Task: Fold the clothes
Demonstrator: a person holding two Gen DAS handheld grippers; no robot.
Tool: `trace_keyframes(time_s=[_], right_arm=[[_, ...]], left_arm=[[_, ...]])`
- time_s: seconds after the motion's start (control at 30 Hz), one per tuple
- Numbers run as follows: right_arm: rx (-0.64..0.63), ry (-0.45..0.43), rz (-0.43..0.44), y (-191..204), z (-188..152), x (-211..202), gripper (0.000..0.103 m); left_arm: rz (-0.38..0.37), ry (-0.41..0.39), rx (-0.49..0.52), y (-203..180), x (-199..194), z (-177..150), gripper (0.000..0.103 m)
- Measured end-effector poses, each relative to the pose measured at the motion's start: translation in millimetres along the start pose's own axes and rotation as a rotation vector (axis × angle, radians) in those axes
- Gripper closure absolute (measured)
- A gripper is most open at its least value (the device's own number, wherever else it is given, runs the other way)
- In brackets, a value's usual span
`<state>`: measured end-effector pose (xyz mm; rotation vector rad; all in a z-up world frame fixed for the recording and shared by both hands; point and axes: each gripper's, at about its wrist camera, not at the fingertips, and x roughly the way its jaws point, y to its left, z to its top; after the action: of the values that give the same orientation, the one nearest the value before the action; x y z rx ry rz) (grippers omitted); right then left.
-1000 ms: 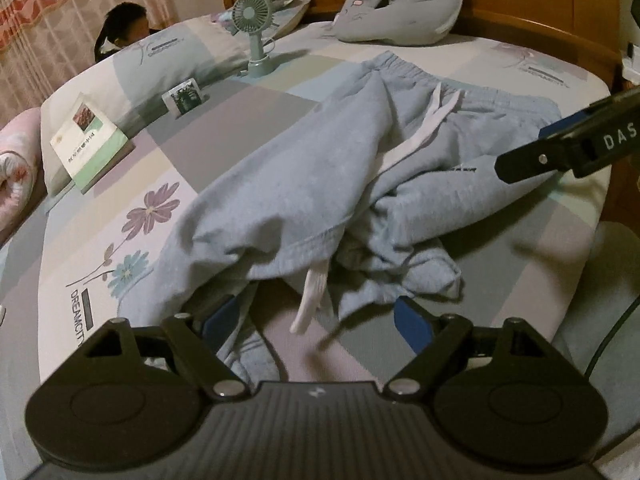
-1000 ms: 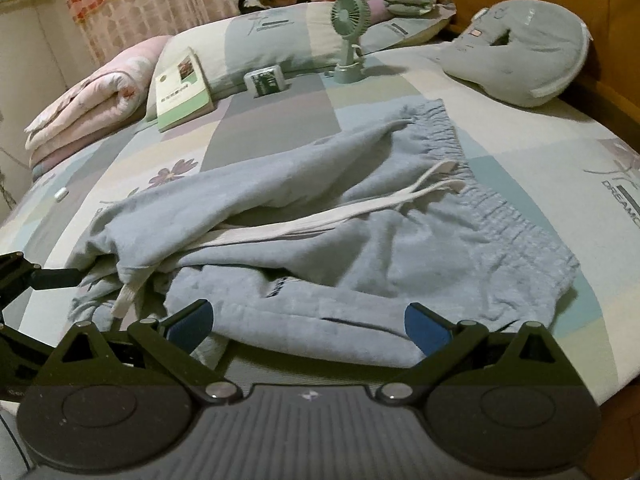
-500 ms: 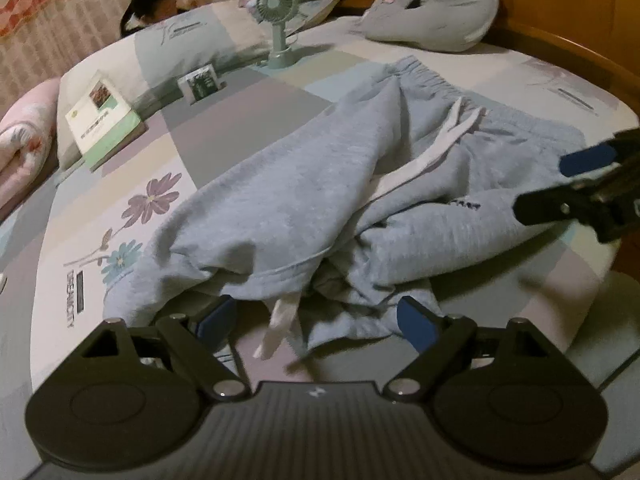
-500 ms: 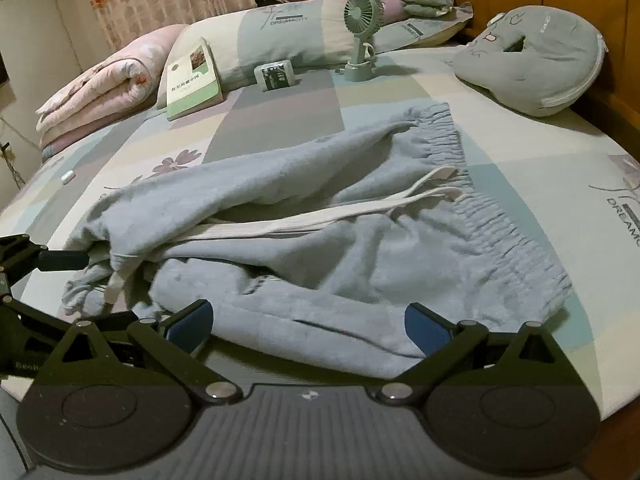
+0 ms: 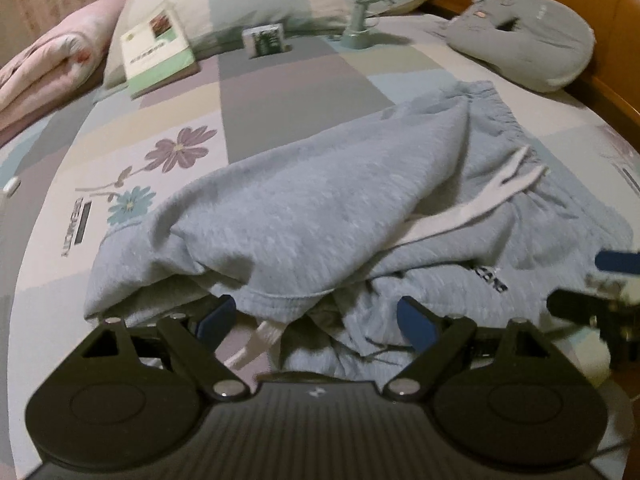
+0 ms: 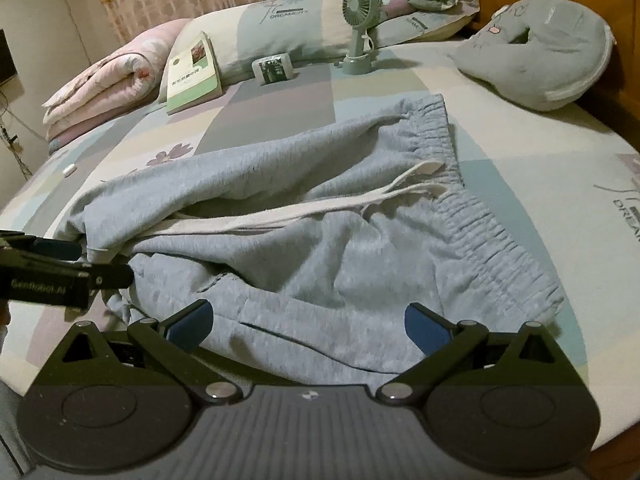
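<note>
**Rumpled sweatpants await a first grip**

Patchwork bedding in pale blocks and printed flowers covers the bed (image 6: 520, 168), and on it a pair of grey sweatpants (image 6: 320, 240) is spread in a loose heap, near the edge closest to the cameras. The elastic waistband (image 6: 480, 224) is turned toward the wooden headboard side, while the legs are bunched and overlapped at the other end; a white drawstring (image 6: 320, 208) trails across the fabric. The garment is judged to be unfolded as yet, with flattening needed before any crease can be made.

The left gripper (image 5: 316, 320) is held low over the crumpled leg end, its jaws spread wide with cloth lying between the blue pads but not pinched. The right gripper (image 6: 308, 322) is poised at the near hem by the waistband, likewise wide apart and clamping nothing. This spacing, one tool at each end, is taken as preparation for lifting and straightening the pants together.

Further back, a book (image 6: 192, 76), a small box (image 6: 276, 69), a handheld fan (image 6: 360, 28) and a grey cushion (image 6: 536, 56) are left well apart from the working area. A person is partly seen behind the pillows.
</note>
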<state>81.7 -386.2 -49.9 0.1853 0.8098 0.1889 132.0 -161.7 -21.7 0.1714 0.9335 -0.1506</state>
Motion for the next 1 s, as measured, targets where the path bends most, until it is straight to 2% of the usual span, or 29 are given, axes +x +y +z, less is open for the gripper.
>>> trace_keyframes(time_s=[0.5, 1.0], right_arm=[[-0.024, 0.0, 0.028, -2.4, -7.0, -4.3, 0.0], [-0.019, 0.003, 0.04, -7.6, -8.1, -2.3, 0.0]], left_arm=[[0.048, 0.028, 0.008, -15.6, 3.7, 5.7, 0.015], [0.054, 0.043, 0.01, -18.5, 10.1, 6.1, 0.015]])
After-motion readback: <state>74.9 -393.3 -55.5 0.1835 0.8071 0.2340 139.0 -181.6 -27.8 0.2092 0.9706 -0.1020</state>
